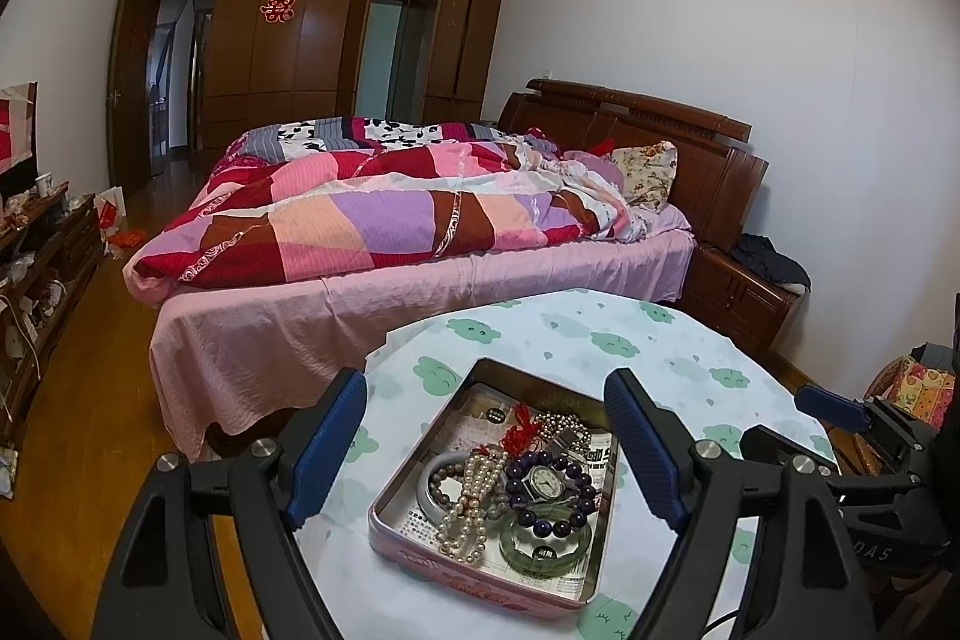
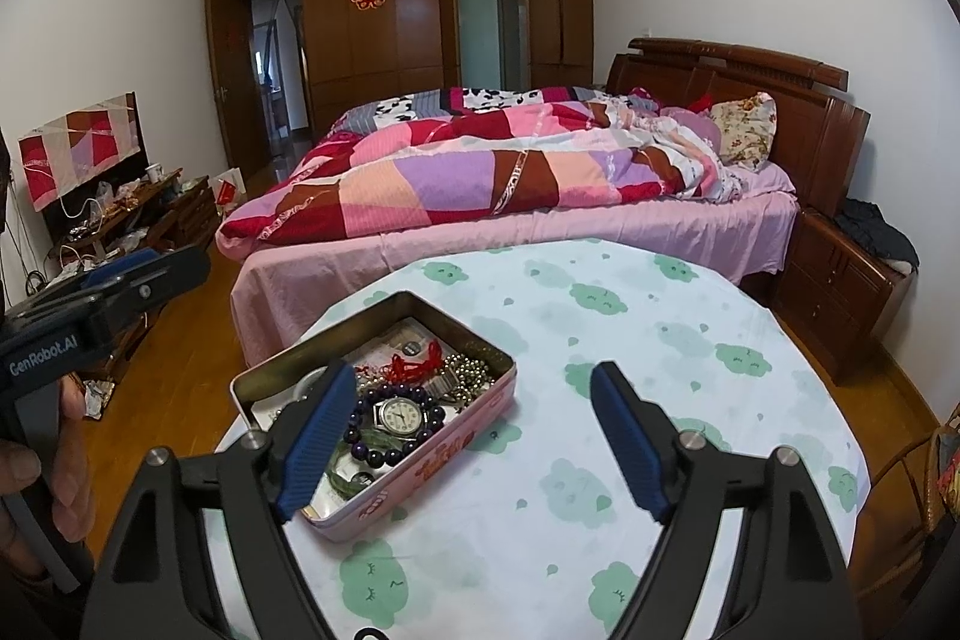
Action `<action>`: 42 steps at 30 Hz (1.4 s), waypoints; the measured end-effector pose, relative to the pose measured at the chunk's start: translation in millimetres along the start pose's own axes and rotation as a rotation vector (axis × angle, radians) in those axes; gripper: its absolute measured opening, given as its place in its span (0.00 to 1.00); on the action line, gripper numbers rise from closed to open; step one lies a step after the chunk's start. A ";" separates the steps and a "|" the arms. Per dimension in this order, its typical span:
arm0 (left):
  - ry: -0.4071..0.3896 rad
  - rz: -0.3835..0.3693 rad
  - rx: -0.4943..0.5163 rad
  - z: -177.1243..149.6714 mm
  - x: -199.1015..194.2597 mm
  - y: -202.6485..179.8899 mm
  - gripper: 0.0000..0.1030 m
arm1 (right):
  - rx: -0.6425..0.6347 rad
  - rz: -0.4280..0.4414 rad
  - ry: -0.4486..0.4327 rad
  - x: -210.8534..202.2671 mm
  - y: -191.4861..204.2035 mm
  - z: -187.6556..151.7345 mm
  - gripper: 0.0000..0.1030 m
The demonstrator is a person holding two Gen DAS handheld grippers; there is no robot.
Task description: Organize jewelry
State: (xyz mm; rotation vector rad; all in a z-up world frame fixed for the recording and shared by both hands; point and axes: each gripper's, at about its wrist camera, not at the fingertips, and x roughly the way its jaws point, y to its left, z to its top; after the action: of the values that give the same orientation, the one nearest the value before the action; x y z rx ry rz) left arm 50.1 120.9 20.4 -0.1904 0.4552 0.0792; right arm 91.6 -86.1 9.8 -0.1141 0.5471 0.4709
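**Jewelry heaped in one tin, both grippers spread above it**

All the jewelry in sight sits in an open pink tin [image 1: 480,496] on the near left part of the round bench [image 2: 600,316]; nothing of it lies loose on the cloth; the tin's walls keep the pieces from rolling off. Inside, the pieces overlap: a pearl string [image 1: 471,508] at the near left, a watch [image 1: 545,481] ringed by purple beads [image 1: 558,517] in the middle, a green bangle [image 1: 543,541] at the near edge, a red tassel [image 1: 521,424] and a metal bead chain [image 1: 561,423] at the far end; printed paper lines the bottom.

The left gripper [image 1: 489,454] hangs over the tin with its fingers spread wide and nothing between them, framing the heap as if to choose a piece; the right gripper [image 2: 474,436] is likewise spread and empty, set to the right, over bare cloth beside the tin, where sorted pieces could be laid.

This fits either a tangle waiting to be sorted or pieces gathered in as the finished state; the pictures do not settle which.
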 end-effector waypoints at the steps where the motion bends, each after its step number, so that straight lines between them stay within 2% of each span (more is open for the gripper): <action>1: 0.001 -0.002 0.000 0.3 0.1 -0.5 0.79 | 0.000 0.001 0.000 0.2 1.1 -0.3 0.81; 27: 0.023 -0.012 0.021 -9.9 2.9 -3.0 0.79 | -0.002 -0.001 -0.005 0.1 1.1 -11.0 0.81; 40: 0.032 0.023 0.021 -7.6 5.4 -2.1 0.79 | -0.002 -0.001 -0.002 0.3 0.8 -10.7 0.81; 42: 0.033 0.009 0.020 -8.6 6.9 -0.5 0.79 | -0.003 -0.001 0.001 1.3 -0.4 -10.2 0.81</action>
State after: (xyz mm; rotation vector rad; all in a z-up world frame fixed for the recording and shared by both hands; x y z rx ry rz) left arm 52.6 118.9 9.8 -0.1705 0.4897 0.0806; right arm 88.0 -88.2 0.5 -0.1173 0.5468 0.4710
